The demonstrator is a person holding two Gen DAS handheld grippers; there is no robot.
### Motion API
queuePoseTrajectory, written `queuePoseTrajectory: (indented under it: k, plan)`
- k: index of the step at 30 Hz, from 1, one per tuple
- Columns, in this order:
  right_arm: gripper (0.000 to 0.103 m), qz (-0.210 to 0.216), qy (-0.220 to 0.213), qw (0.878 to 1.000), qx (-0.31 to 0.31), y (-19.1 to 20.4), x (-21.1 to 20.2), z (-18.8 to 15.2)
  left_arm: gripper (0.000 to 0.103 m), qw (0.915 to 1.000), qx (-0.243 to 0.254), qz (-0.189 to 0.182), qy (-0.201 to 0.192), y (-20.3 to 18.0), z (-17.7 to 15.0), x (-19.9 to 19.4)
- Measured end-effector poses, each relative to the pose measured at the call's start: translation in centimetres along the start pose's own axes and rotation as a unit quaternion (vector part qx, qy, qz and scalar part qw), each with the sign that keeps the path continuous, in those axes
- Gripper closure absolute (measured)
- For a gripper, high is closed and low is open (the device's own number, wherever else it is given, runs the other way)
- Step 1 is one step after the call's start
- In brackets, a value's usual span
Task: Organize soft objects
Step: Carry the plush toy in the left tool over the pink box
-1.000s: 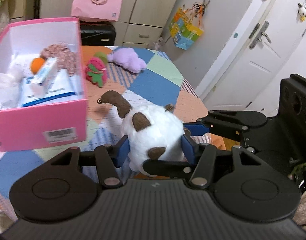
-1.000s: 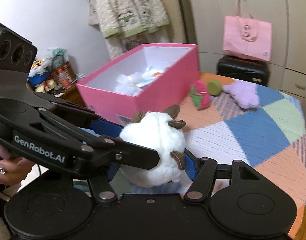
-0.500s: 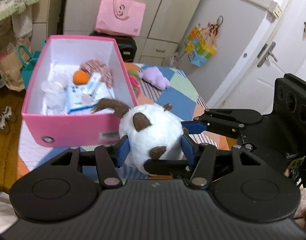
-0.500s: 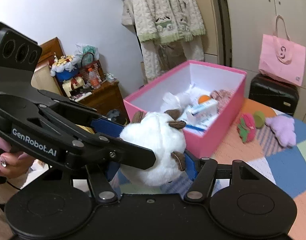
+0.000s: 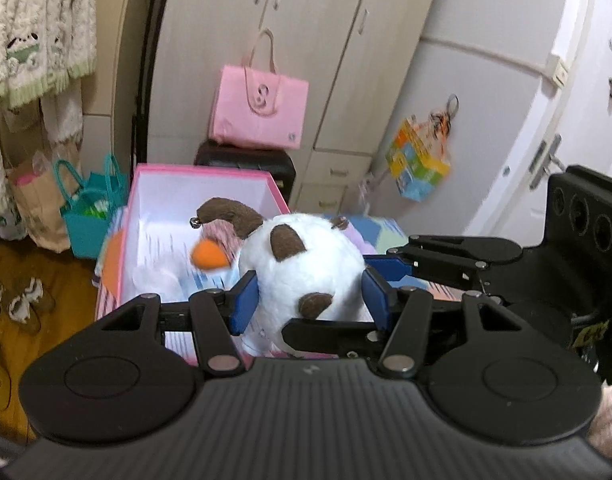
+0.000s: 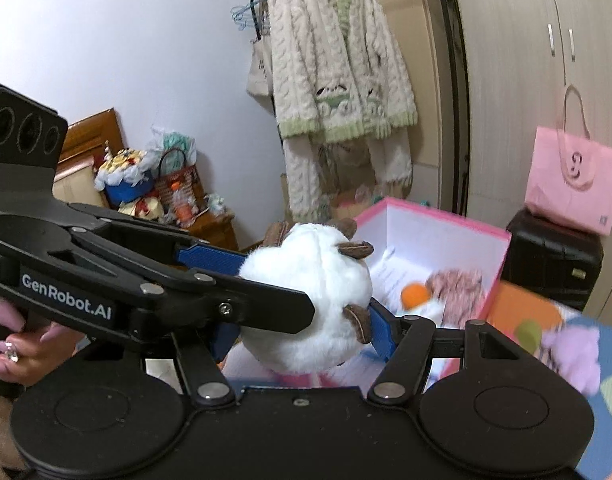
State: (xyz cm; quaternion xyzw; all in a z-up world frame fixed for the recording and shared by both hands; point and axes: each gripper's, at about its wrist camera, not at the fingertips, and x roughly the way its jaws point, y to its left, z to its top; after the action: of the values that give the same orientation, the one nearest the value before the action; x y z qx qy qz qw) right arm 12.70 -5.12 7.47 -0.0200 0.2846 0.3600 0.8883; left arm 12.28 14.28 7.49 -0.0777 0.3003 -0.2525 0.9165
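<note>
Jaws of both grippers closed on one white plush toy (image 5: 302, 268), blue pads pressed into its fur from both sides. Left gripper (image 5: 309, 296): pads at the toy's left and right flanks, roughly a third open around the body. Right gripper (image 6: 306, 312): wider set, one pad behind the toy's left side, the other under its lower right by a brown patch; the left gripper's black finger crosses in front of it in the right wrist view.

Toy is round, white, with brown patches and a curved brown tail (image 5: 230, 216) tipped by a small bell. It is held in the air, over the near end of the pink box (image 5: 146, 200).

Box is open, white inside, already holding an orange ball (image 6: 413, 294), a pinkish knitted piece (image 6: 457, 284) and white packets. Box stands on a patchwork table (image 6: 609, 392); a purple plush (image 6: 573, 356) lies there beside it.

A hand with long pink nails (image 6: 22, 344) grips the left gripper's handle. Beyond: pink bag (image 5: 260, 108) on a black case, knitted cardigan (image 6: 337, 76) on a hanger.
</note>
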Motion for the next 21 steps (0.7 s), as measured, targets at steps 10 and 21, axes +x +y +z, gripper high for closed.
queuePoseTrajectory:
  k: [10, 21]
  plan:
    - [0.033, -0.001, -0.007, 1.0, 0.008, -4.5, 6.5, 4.1, 0.049, 0.9992, -0.028, 0.012, -0.025, 5.3, 4.2, 5.5]
    - [0.032, 0.01, 0.095, 0.994, -0.054, -8.0, 15.4, 5.8, 0.049, 0.9954, -0.08, 0.024, 0.047, 11.7, 5.2, 12.9]
